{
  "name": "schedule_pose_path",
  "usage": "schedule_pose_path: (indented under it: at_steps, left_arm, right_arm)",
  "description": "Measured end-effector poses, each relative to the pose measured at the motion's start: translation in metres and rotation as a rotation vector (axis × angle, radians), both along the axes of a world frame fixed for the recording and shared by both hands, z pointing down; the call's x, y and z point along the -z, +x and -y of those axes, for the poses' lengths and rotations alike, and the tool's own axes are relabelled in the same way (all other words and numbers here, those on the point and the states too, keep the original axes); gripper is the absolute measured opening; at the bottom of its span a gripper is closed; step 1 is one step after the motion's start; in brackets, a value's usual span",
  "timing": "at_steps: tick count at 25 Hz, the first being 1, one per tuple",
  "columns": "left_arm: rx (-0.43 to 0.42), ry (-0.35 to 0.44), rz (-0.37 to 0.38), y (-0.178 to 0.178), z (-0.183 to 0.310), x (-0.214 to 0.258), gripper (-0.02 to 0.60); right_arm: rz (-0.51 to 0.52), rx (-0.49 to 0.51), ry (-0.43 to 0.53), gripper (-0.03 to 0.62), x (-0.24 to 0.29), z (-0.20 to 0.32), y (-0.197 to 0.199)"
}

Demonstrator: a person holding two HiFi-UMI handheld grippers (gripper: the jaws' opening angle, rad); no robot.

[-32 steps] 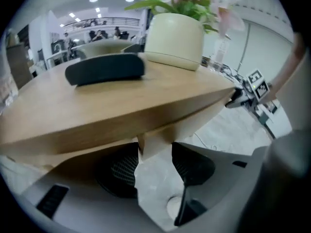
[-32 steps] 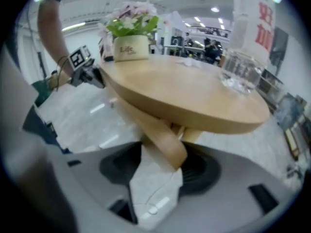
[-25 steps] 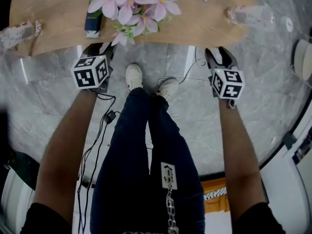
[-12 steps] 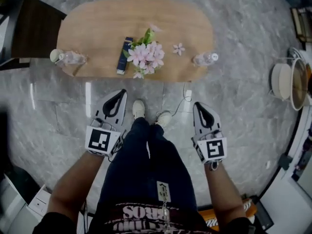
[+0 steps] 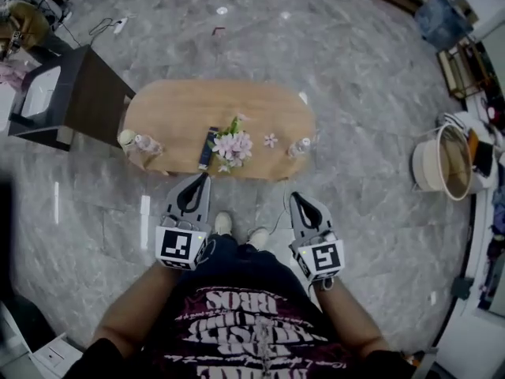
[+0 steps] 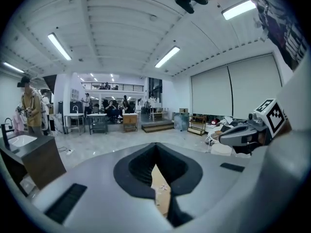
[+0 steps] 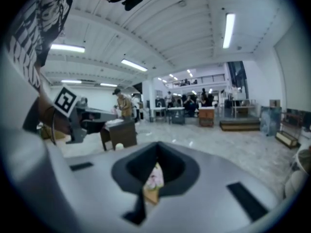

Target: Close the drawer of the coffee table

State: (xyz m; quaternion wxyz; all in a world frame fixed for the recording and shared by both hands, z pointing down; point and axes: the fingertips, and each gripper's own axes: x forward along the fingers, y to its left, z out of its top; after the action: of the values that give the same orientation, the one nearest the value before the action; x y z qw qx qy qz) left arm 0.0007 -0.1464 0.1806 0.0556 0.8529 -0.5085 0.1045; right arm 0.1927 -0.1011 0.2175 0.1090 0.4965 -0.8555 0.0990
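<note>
- The left claw point(image 5: 200, 179) is clenched: in the left gripper view its jaws meet at the tips and nothing sits between them.
- Through the thin slit behind those tips only a sliver of pale wood and a small blossom shows.
- The right claw point(image 5: 296, 199) is clenched and empty too. Its slit frames a blurred patch of pink flowers and wood.
- Both claws are held level in front of the person's waist, well apart from the oval wooden desk point(image 5: 177, 109), which stands on the marble floor point(image 5: 363, 85) ahead of the shoes point(image 5: 223, 223).
- The drawer cannot be made out. From above only the desk's top shows, and its sides are out of sight.
- On the desk lie a bunch of pink flowers point(image 5: 232, 144), a dark blue oblong item point(image 5: 207, 148) too small to name, a loose blossom point(image 5: 271, 140), and a clear bottle near each end point(image 5: 147, 144) point(image 5: 300, 147).
- A dark cabinet point(image 5: 87, 101) stands just beside the desk's left end.
- A round tub point(image 5: 440, 163) sits far right; its contents are unclear.
- The person's arms and printed shirt point(image 5: 245, 338) cover the lower frame.
- Figures in the hall behind are too small to describe.
</note>
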Motion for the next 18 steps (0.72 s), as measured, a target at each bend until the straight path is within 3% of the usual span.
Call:
schedule_pose_path:
  at_steps: [4,8,18]
  left_arm:
    - [0.008,0.014,-0.003,0.008,0.002,0.013,0.021]
    - [-0.031,0.052,0.026,0.013,0.005,0.031,0.021]
    - [-0.115,0.044,0.027,-0.023,0.065,0.036,0.021]
  right_arm:
    - [0.014,0.006,0.046,0.034,0.022,0.009,-0.009]
    - [-0.008,-0.011,0.008,0.034,0.037,0.015,-0.014]
    - [-0.016,-0.076,0.003,0.034,0.039,0.063,-0.057]
